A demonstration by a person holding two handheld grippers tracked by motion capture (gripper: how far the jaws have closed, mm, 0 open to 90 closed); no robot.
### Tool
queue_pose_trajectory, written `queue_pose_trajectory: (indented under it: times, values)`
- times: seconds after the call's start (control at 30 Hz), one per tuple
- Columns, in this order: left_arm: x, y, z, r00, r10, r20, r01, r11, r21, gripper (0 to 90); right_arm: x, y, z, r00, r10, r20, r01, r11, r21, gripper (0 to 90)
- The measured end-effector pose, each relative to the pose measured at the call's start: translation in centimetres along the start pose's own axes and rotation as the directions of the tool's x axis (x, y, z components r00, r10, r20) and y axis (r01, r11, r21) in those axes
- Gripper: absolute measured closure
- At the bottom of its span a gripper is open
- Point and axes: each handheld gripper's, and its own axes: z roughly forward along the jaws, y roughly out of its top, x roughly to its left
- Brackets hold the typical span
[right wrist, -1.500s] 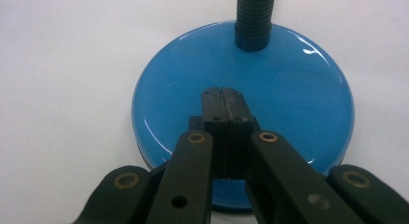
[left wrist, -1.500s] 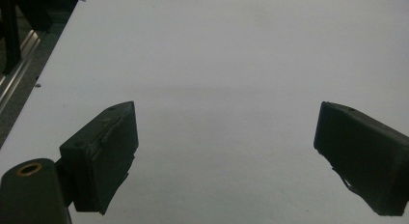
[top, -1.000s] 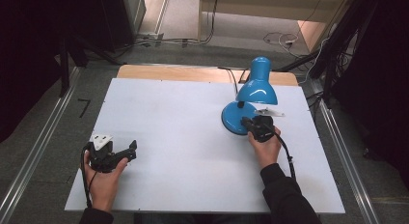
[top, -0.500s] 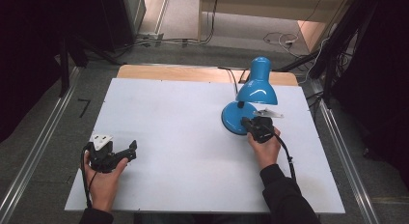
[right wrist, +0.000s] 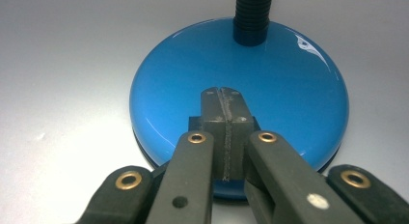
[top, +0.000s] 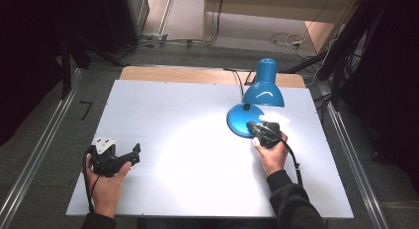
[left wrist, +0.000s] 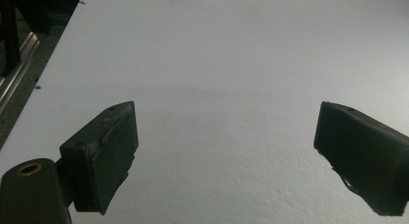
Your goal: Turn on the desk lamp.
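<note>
A blue desk lamp stands at the table's right, its shade [top: 263,88] tilted down and left over a round blue base [top: 237,121]. My right gripper [top: 253,126] is shut with nothing between its fingers. Its tips rest on the base's near side. In the right gripper view the closed jaws [right wrist: 223,96] lie over a small black block [right wrist: 194,122] set in the base [right wrist: 289,79], below the black flexible neck [right wrist: 251,16]. My left gripper [top: 134,154] rests at the front left, open, with bare table between its fingers [left wrist: 103,156].
The white table top [top: 173,105] has a bright patch left of the lamp. A cable [top: 237,77] runs from the lamp over the wooden back edge. A white scrap [top: 276,115] lies right of the base. Metal rails flank the table.
A brighter patch of light now lies on the table left of the lamp base. The right gripper has edged slightly left on the base. The left gripper has not moved.
</note>
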Motion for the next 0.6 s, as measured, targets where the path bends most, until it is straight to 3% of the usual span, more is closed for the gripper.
queue_pose_trajectory:
  times: [0.13, 0.17, 0.23, 0.5, 0.53, 0.6]
  values:
    - [0.11, 0.01, 0.04, 1.0, -0.003, -0.003, 0.003, 1.0, 0.001, 8.7, -0.18, 0.09, 0.01, 0.9998, 0.019, -0.011, -0.019, 1.0, 0.004, 87.4]
    - [0.13, 0.03, -0.01, 1.0, -0.004, -0.003, 0.004, 1.0, -0.001, 8.7, -0.33, 0.2, 0.0, 0.998, 0.049, -0.041, -0.048, 0.999, 0.009, 79.2]
    - [0.14, 0.04, -0.02, 1.0, -0.005, -0.001, 0.005, 1.0, -0.003, 8.7, -0.38, 0.25, -0.04, 0.9974, 0.053, -0.049, -0.053, 0.999, 0.014, 76.6]
    - [0.16, 0.07, 0.04, 1.0, -0.002, -0.001, 0.002, 1.0, 0.002, 8.7, -0.71, 0.71, -0.78, 0.9976, 0.054, -0.042, -0.054, 0.999, 0.006, 58.5]
    - [0.14, 0.07, 0.03, 1.0, -0.002, 0.0, 0.002, 1.0, 0.001, 8.7, -0.75, 0.78, -0.88, 0.9975, 0.055, -0.046, -0.054, 0.998, 0.011, 51.5]
    - [0.14, 0.06, 0.03, 1.0, -0.003, -0.001, 0.003, 1.0, 0.001, 8.7, -0.68, 0.78, -0.98, 0.9981, 0.046, -0.041, -0.046, 0.999, 0.014, 47.6]
